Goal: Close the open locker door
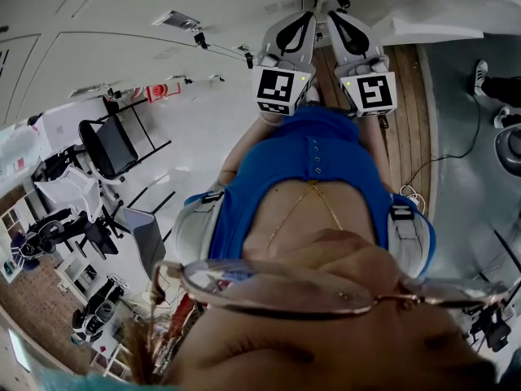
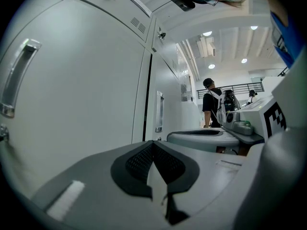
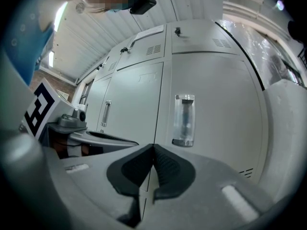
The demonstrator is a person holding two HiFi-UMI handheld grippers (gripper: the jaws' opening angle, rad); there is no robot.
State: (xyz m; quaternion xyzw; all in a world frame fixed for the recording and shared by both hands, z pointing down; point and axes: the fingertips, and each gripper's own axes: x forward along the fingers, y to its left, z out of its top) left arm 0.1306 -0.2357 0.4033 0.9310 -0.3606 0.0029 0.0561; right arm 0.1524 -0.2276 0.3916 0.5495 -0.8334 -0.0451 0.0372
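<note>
White locker doors (image 3: 211, 109) fill the right gripper view, and the one straight ahead carries a clear upright handle (image 3: 183, 120). In the left gripper view a door (image 2: 81, 80) with a handle (image 2: 17, 75) stands close on the left. A dark vertical seam (image 2: 147, 95) separates it from the following door. I cannot tell which door is open. My left gripper (image 2: 153, 145) and right gripper (image 3: 154, 147) are both shut with nothing between the pads. In the head view they are held side by side, left gripper (image 1: 309, 19) and right gripper (image 1: 335, 19), before a blue top.
A person in dark clothes (image 2: 211, 107) stands far down the locker row. The head view shows a black folding chair (image 1: 110, 147), racks of equipment (image 1: 89, 243) at the left, a wooden strip (image 1: 405, 129) and a cable (image 1: 456, 153) at the right.
</note>
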